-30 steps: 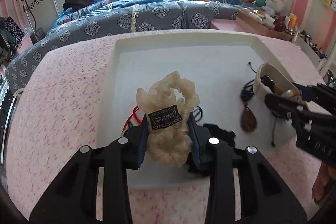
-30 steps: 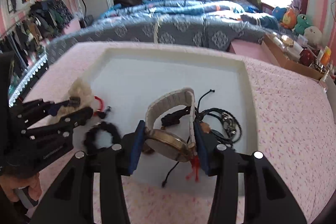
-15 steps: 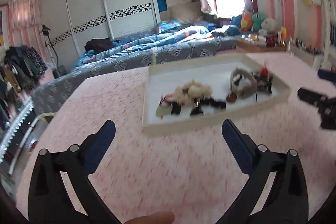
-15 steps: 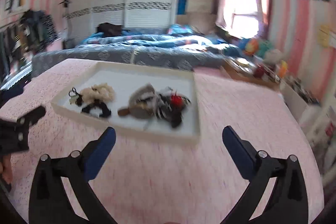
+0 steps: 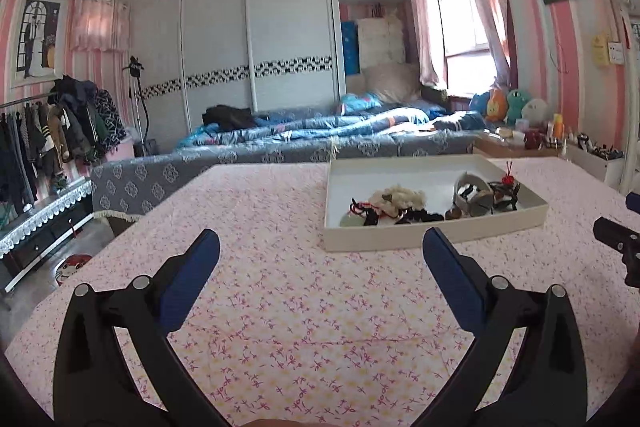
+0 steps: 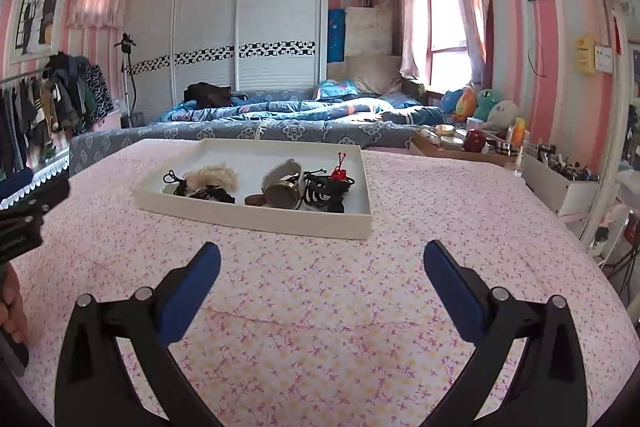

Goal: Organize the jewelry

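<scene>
Placement step apparently complete: left tool [image 5: 320,255] and right tool [image 6: 322,265] both released and empty, well short of white tray [image 6: 256,217] on counter, holding cream scrunchie [image 6: 212,175], watch [image 6: 282,189], cords; next, sorting any leftovers.

Left gripper [image 5: 320,247]: two black angular plastic fingers with triangular cut-outs, each carrying a flat blue pad [image 5: 188,279] on its inner face; two round silver screws on each finger.

Right gripper [image 6: 322,261]: same build, with black skeletal fingers, blue pads [image 6: 454,291] and paired silver screw heads.

Hand [image 6: 12,307]: bare fingers at the frame edge, wrapped round a dark handle; no sleeve visible.
</scene>
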A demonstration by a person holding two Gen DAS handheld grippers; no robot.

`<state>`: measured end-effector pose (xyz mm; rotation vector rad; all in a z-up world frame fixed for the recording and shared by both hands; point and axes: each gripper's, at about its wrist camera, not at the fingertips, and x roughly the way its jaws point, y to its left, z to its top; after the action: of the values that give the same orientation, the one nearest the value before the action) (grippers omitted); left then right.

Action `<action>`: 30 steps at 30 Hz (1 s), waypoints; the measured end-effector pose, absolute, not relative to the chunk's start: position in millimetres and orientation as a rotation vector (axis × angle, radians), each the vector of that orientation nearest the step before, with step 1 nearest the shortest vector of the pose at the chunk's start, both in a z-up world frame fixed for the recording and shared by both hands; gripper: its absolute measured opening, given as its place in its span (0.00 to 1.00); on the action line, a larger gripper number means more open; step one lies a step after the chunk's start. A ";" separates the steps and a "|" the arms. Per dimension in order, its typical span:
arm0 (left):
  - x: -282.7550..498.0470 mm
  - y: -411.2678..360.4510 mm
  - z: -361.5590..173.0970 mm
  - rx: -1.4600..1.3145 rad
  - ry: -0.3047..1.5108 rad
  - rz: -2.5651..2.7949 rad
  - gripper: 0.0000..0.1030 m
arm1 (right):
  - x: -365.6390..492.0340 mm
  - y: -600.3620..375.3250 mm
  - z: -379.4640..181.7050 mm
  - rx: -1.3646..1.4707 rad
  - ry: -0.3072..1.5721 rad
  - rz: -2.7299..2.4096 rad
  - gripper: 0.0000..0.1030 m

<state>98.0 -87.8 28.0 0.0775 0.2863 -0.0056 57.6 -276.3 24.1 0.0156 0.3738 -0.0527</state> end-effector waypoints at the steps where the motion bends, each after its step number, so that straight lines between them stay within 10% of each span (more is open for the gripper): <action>1: 99.0 -87.9 27.5 0.076 0.292 -0.007 0.97 | 59.1 -277.8 23.7 0.020 0.381 -0.051 0.98; 30: 96.8 -81.5 26.6 0.069 0.292 -0.019 0.97 | 50.9 -280.6 28.8 0.012 0.346 -0.085 0.98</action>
<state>96.8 -81.5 26.6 0.0685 0.2916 -0.0191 50.9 -280.6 28.8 0.0122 0.3455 -0.0854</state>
